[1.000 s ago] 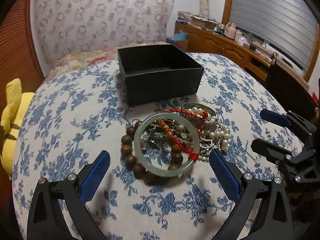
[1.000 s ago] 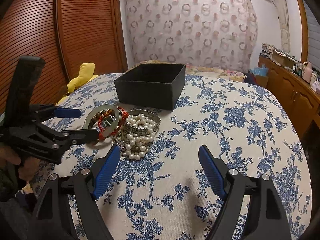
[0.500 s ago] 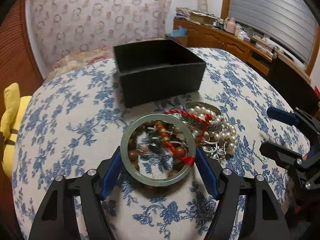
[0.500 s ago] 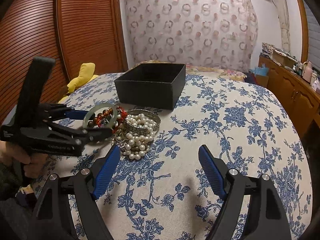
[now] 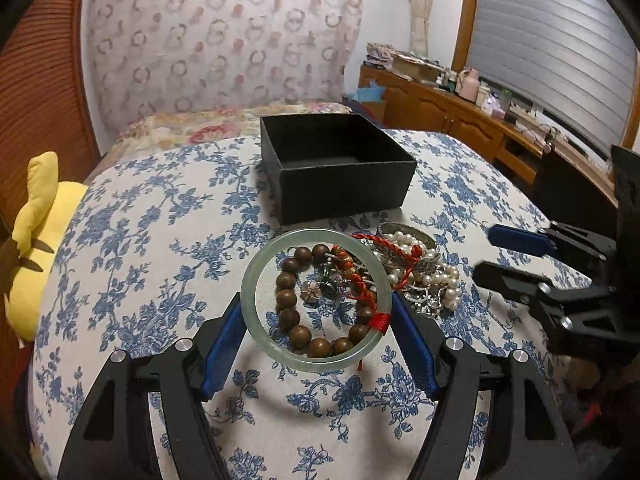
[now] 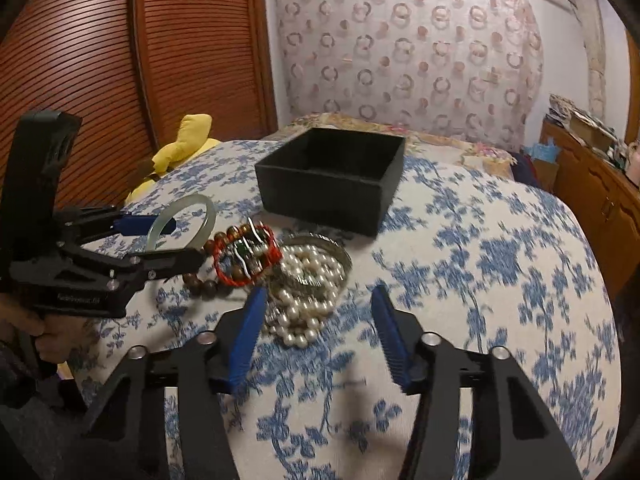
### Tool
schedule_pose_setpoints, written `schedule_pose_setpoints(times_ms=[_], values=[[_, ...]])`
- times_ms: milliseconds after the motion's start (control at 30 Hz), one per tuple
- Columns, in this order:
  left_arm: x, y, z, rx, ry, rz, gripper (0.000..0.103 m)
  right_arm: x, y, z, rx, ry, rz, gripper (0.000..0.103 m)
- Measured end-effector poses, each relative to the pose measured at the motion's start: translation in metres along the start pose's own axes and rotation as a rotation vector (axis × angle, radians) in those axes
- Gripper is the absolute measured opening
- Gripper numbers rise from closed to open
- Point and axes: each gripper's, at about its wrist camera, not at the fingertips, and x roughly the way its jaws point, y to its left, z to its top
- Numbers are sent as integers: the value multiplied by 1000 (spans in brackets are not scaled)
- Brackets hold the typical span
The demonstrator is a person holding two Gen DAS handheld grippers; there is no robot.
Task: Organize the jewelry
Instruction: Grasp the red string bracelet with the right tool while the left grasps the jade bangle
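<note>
My left gripper is shut on a pale green jade bangle, pads on its left and right rim, and holds it just above the jewelry pile. Through the ring show a brown wooden bead bracelet and a red cord bracelet, whose tassel crosses the bangle's right rim. In the right wrist view the bangle is tilted up in the left gripper. My right gripper is closing, its tips at the near edge of the pearl string without pressing it. The black open box stands behind the pile.
A silver bangle lies under the pearls. All of this rests on a blue-flowered cloth. A yellow plush toy lies at its left edge. A wooden cabinet with clutter runs along the right; slatted wooden doors stand at the left.
The left gripper closed on the jade bangle and raised it off the pile. The right gripper moved in toward the pearls and its jaws narrowed.
</note>
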Motion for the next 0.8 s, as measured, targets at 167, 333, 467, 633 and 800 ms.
schedule_pose_setpoints(times_ms=[167,333,467,633,800], values=[[-5,7,-2,-17,-11,8,68,18,9,14,-44,37,41,38],[-10,11,-4,-27,-21,11,68,37,19,20,-82,82,55,33],[-10,12,-4,-31,-24,11,68,45,22,23,-104,95,43,21],[-10,13,-4,-34,-24,12,68,38,22,27,-116,61,62,9],[-11,13,-3,-35,-29,16,68,25,18,37,-115,17,73,8]])
